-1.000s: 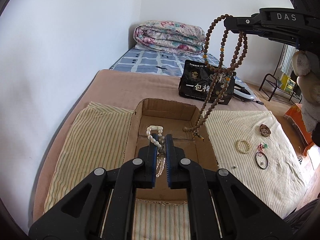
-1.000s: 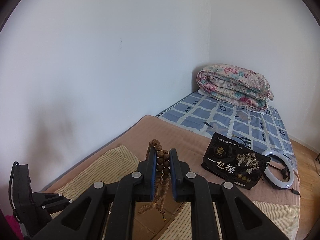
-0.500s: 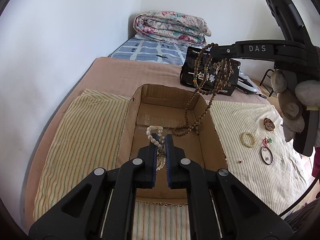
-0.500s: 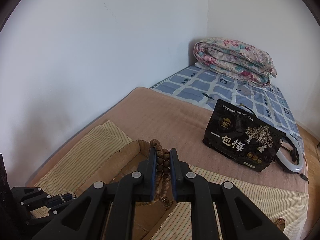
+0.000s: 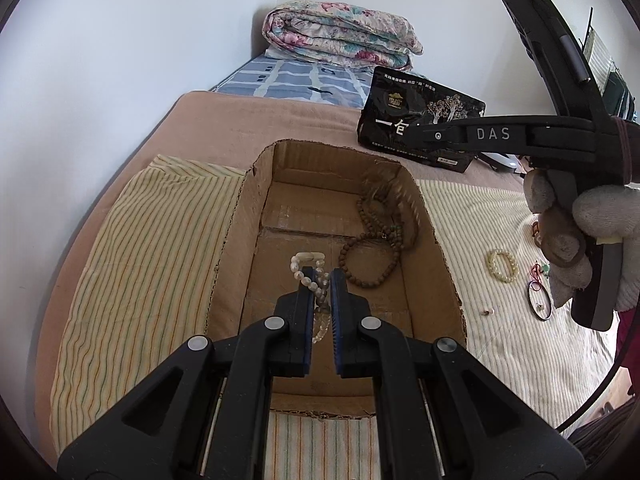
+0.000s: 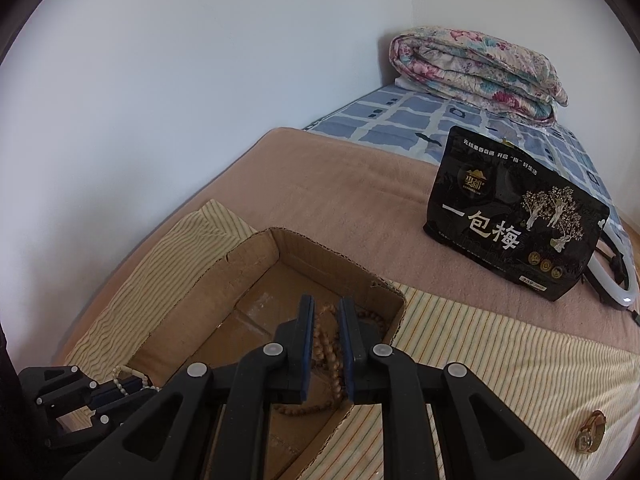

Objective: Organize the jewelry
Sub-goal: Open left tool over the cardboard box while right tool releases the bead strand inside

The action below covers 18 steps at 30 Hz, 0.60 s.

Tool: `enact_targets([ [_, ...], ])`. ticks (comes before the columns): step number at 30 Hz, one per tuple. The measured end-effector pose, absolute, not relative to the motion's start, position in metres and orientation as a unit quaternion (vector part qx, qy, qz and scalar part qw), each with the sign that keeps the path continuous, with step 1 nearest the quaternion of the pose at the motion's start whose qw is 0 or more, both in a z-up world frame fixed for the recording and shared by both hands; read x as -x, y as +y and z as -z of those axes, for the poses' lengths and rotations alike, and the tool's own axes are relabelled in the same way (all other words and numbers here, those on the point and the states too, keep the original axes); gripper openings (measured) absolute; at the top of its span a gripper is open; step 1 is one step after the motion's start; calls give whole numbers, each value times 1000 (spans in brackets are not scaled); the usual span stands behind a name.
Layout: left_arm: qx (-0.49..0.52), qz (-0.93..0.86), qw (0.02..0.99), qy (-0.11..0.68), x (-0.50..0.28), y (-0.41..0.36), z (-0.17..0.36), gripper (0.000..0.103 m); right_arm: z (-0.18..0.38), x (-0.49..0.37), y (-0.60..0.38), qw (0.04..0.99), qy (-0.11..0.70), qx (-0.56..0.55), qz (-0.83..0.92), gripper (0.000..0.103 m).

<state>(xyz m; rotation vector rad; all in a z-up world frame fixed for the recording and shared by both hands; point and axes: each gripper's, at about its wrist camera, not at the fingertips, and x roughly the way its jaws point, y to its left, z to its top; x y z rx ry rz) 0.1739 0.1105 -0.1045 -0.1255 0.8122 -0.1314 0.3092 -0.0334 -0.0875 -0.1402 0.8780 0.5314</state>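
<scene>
An open cardboard box [image 5: 236, 236] lies on a striped cloth on the bed. My left gripper [image 5: 321, 276] is shut on a white pearl strand [image 5: 306, 259] and holds it over the box floor. A brown wooden bead necklace [image 5: 376, 240] lies blurred and piled in the box's far right part. My right gripper [image 6: 325, 308] stands slightly apart over the box, and the brown beads [image 6: 326, 344] show below between its jaws, released. The right gripper also shows in the left wrist view [image 5: 412, 134].
On the striped cloth to the right lie a pale bead bracelet [image 5: 503, 265], a black ring bangle [image 5: 540, 302], a red-corded charm [image 5: 538, 274] and a watch [image 6: 591, 436]. A black snack bag [image 6: 512, 216], a ring light [image 6: 616, 276] and a folded floral quilt [image 5: 340, 40] lie behind.
My right gripper came down toward the box and opened, and the brown bead necklace dropped from hanging into the box. My left gripper kept its hold on the pearl strand.
</scene>
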Motion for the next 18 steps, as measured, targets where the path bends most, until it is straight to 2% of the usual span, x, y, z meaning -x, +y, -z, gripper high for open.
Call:
enact_targets([
  [1,60,64,914,395,-173,109,105,5,89,-309,-33,868,421,67,-256,13],
  [3,60,66,913,397,-174,109,105,5,89,-307,-34,868,421,67,-255,26],
  [5,60,68,912,401,-174,108,106,10,87,-305,-35,869,418,64,-258,30],
  [6,60,68,911,402,-174,108,106,15,87,-304,-36,869,418,63,-257,33],
  [7,60,67,912,400,-174,107,106,31,86,-304,-37,869,418,63,-255,37],
  [8,59,65,914,395,-172,107,105,42,85,-302,-38,870,417,63,-253,49],
  [9,57,63,916,392,-171,107,104,43,83,-301,-40,872,415,63,-252,60],
  [11,56,62,917,389,-169,106,102,44,80,-298,-44,877,408,60,-248,70],
  [14,55,63,918,387,-167,105,99,44,76,-296,-51,878,407,52,-245,75],
  [18,50,64,920,384,-163,101,94,44,70,-290,-61,884,403,46,-232,86],
])
